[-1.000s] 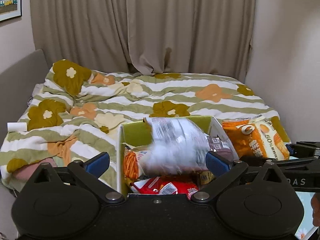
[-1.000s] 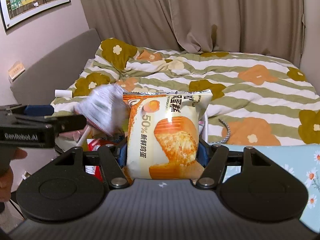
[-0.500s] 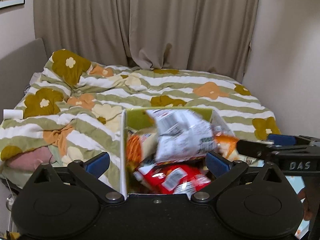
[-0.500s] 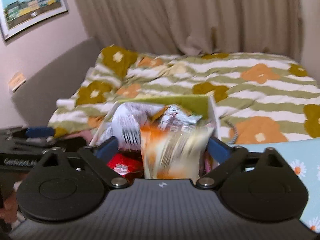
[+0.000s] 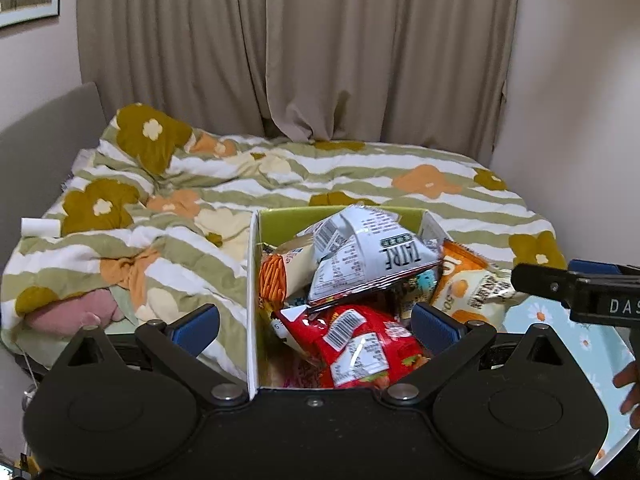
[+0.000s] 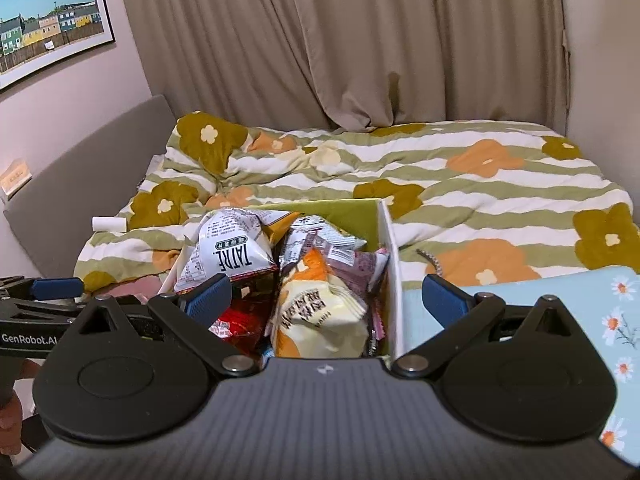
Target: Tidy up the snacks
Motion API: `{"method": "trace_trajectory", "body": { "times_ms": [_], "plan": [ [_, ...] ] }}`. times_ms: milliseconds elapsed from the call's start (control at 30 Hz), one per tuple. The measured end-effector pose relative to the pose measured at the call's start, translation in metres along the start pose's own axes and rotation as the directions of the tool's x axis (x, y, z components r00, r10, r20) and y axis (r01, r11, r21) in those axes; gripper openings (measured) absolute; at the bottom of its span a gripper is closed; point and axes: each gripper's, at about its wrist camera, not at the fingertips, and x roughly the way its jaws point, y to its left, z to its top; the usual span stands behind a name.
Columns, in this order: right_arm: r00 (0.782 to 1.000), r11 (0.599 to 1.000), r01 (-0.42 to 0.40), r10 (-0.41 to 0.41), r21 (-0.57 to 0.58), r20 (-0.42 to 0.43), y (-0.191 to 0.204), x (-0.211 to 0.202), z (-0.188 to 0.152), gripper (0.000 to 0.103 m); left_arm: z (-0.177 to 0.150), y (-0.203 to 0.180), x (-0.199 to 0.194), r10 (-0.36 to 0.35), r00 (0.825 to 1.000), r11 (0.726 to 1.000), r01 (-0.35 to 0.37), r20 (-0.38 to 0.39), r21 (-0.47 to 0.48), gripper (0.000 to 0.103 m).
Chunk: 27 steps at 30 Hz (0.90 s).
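Note:
A green-lined cardboard box (image 5: 252,280) (image 6: 390,248) stands in front of the bed, full of snack packs. On top lie a white TAIRE bag (image 5: 368,256) (image 6: 228,254), a red bag (image 5: 360,344) and an orange-and-cream bag (image 5: 464,288) (image 6: 320,312). My left gripper (image 5: 316,326) is open and empty, just above the box's near edge. My right gripper (image 6: 326,298) is open and empty, over the orange-and-cream bag. Each gripper shows in the other's view, the right one (image 5: 576,292) at right and the left one (image 6: 40,300) at left.
A bed with a striped flower quilt (image 5: 200,208) lies behind the box. A light blue daisy-print surface (image 6: 560,312) is right of the box. A white roll (image 5: 40,227) lies on the quilt's left. Curtains and walls stand behind.
The white bag fell from my left gripper into the box. My right gripper opened and dropped the orange-and-cream bag into the box. Both grippers are now empty.

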Motion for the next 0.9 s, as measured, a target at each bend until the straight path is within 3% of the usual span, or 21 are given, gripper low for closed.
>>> {"method": "trace_trajectory", "body": {
  "times_ms": [233,567,900],
  "plan": [
    [0.999,0.999,0.042,-0.042,-0.026,0.013,-0.017,-0.046,-0.006,0.103,-0.016,-0.035,-0.043,0.031,0.998,0.999,-0.030,0.058,-0.021,0.103],
    [0.977,0.973,0.211,-0.212,-0.091,-0.006,-0.048,-0.124,-0.046,0.103,-0.062,-0.097,-0.091,0.066,0.995,0.997,-0.069,0.077,0.026,0.103],
    [0.972,0.972,0.225,-0.229,-0.074,-0.048,-0.078,-0.170,-0.092,0.103,-0.104,-0.129,-0.117,0.100,0.992,0.994,-0.103,0.072,0.038,0.103]
  ]
}}
